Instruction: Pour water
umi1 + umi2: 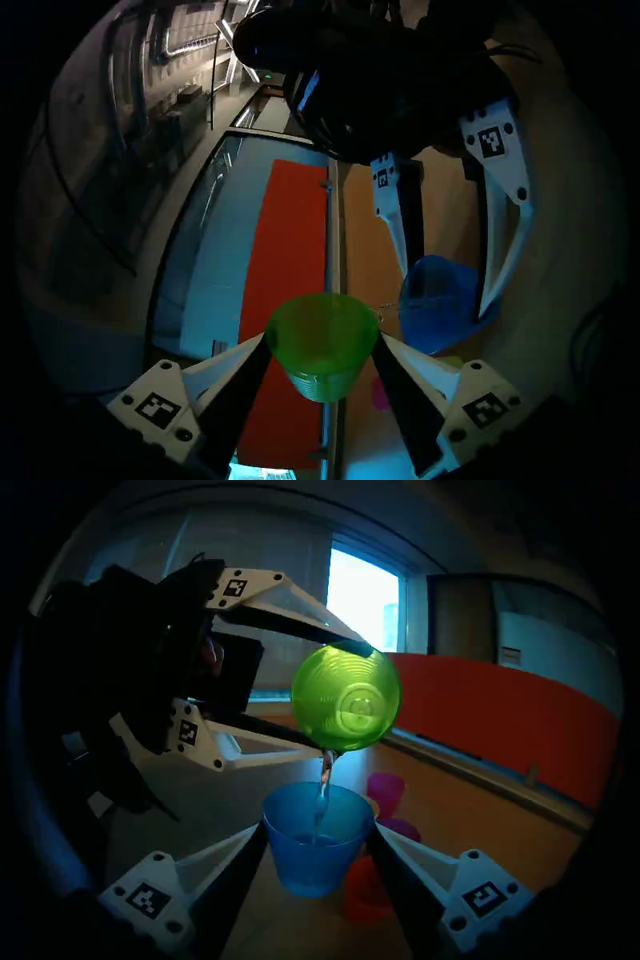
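Observation:
A green cup sits tipped between the fingers of my left gripper, which is shut on it. In the right gripper view the green cup is turned bottom toward the camera, held by the left gripper, and a thin stream of water runs from its rim. The stream falls into a blue cup just below, upright and partly filled. My right gripper is shut on that blue cup. In the left gripper view the blue cup hangs in the right gripper, just beyond the green one.
A wooden table lies below. On it, behind the blue cup, stand two purple cups and a red cup. An orange panel runs along the table's far side, and a bright window is behind.

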Action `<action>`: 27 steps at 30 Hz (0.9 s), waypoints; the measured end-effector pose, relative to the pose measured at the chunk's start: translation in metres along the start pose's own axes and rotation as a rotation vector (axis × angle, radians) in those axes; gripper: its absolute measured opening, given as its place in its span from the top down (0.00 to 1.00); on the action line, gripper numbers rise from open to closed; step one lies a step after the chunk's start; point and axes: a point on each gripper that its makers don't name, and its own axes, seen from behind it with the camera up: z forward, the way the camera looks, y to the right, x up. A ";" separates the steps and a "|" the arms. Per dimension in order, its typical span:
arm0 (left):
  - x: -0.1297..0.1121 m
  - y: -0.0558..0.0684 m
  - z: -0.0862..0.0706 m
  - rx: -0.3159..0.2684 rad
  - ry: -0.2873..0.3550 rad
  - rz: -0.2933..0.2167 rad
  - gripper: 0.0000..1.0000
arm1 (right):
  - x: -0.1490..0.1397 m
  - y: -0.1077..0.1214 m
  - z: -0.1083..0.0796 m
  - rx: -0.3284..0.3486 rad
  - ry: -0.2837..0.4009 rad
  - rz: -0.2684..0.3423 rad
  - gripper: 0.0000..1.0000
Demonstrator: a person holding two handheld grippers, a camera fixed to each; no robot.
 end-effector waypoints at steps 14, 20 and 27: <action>0.007 -0.001 -0.001 0.017 0.006 0.065 0.14 | 0.002 0.000 -0.001 -0.004 0.005 -0.001 0.09; 0.010 -0.001 0.000 0.023 0.008 0.091 0.14 | 0.002 0.001 -0.002 -0.005 0.008 -0.003 0.09; 0.010 -0.009 0.000 0.030 0.006 0.116 0.14 | 0.003 0.001 -0.004 -0.007 0.009 -0.004 0.09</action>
